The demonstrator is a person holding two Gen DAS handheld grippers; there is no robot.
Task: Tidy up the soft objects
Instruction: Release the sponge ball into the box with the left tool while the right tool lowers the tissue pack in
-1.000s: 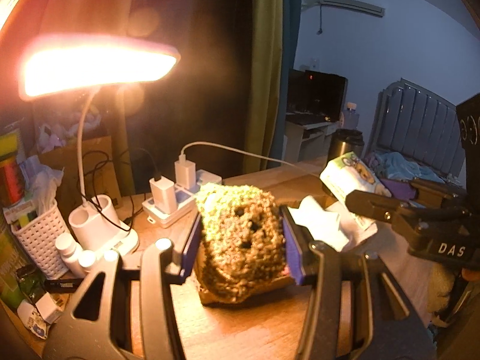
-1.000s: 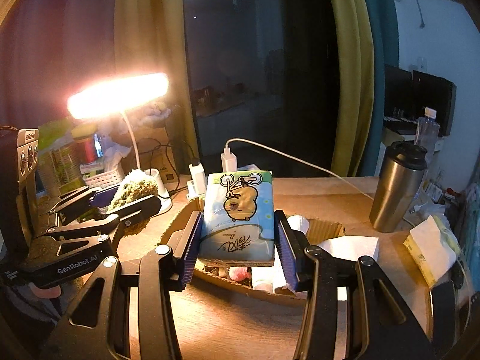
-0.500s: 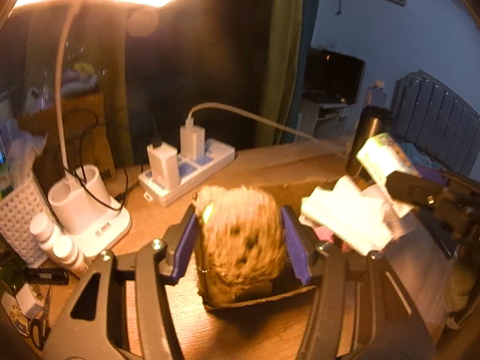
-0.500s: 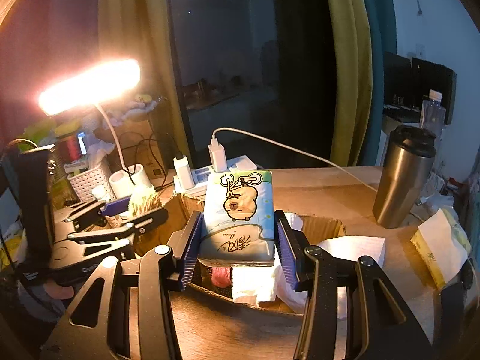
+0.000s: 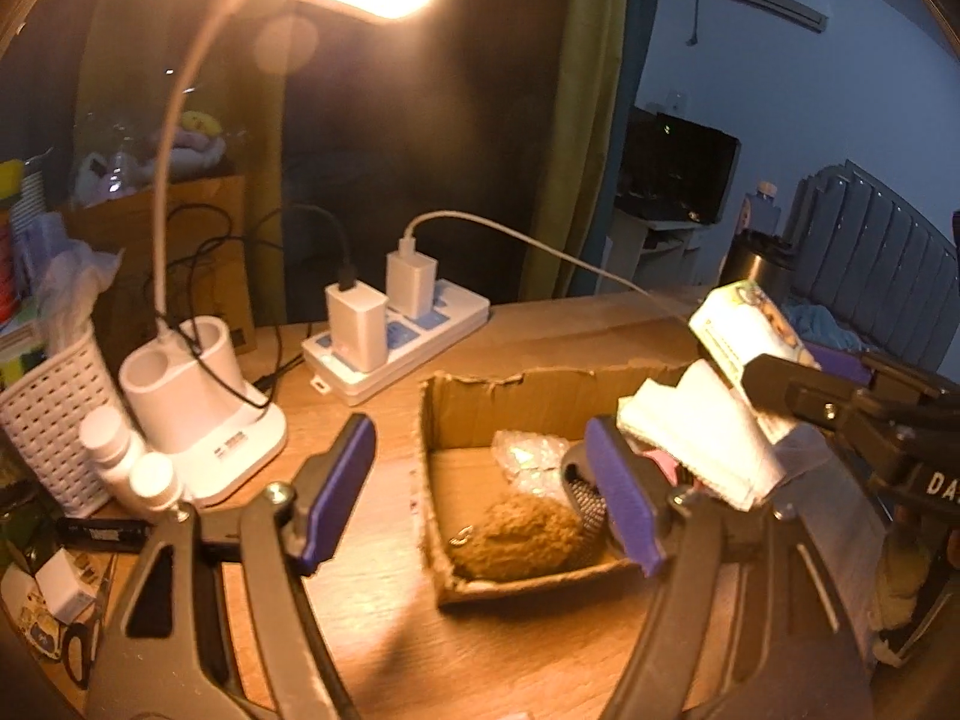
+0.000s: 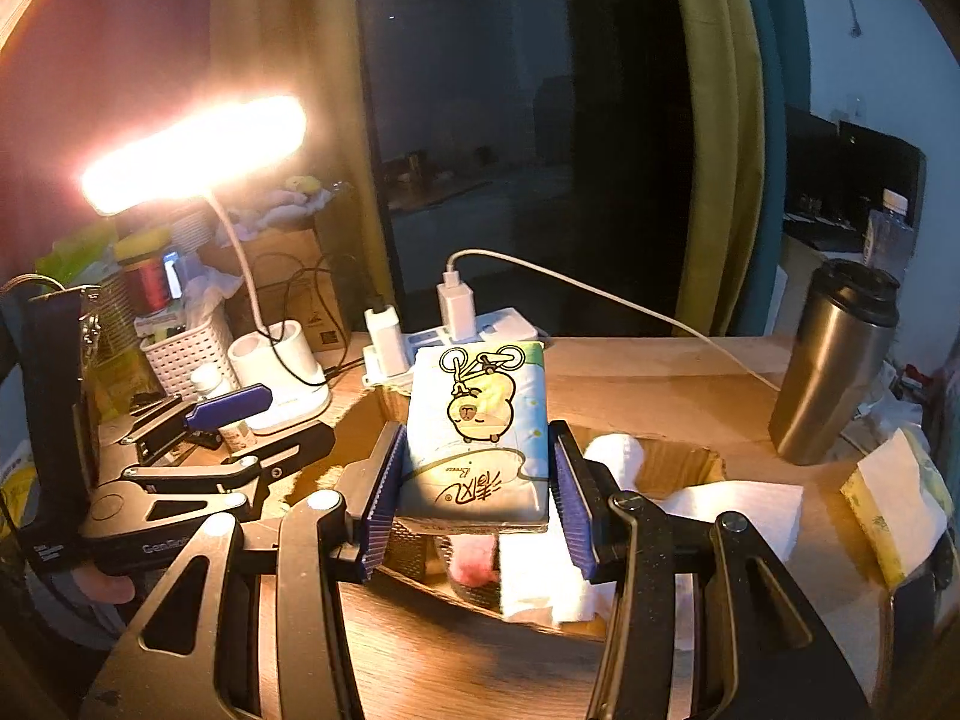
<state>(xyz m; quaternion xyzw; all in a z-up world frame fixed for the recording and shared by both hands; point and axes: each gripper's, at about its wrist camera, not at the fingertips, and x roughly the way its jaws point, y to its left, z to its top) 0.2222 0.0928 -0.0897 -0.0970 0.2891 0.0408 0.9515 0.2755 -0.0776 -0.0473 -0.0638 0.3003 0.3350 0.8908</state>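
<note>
at the far left of the wooden table (image 5: 384,630) stands a white woven plastic basket (image 5: 45,414), then two small white bottles (image 5: 129,462) beside the white base of a lit desk lamp (image 5: 198,402), and behind these a white power strip with two plugged chargers (image 5: 390,336). the left hand-held gripper (image 5: 480,501) is released, its purple-padded jaws spread wide and holding nothing, one pad over the table and the other over the shallow brown cardboard box (image 5: 456,414). the fuzzy brown soft object (image 5: 516,540) lies inside that box at its near left corner, beside a crinkled clear plastic wrap (image 5: 528,456) and a dark mesh item partly hidden by the gripper pad. white folded tissues (image 6: 540,576) and something pink and fluffy (image 6: 471,561) fill the box's right part. the right hand-held gripper (image 6: 477,495) is clenched on a pale blue-green tissue pack printed with a cartoon animal on a bicycle (image 6: 480,426), held above the box. further right on the table stands a steel tumbler with a black lid (image 6: 834,366), and near the edge a yellow tissue pack (image 6: 894,504).
</note>
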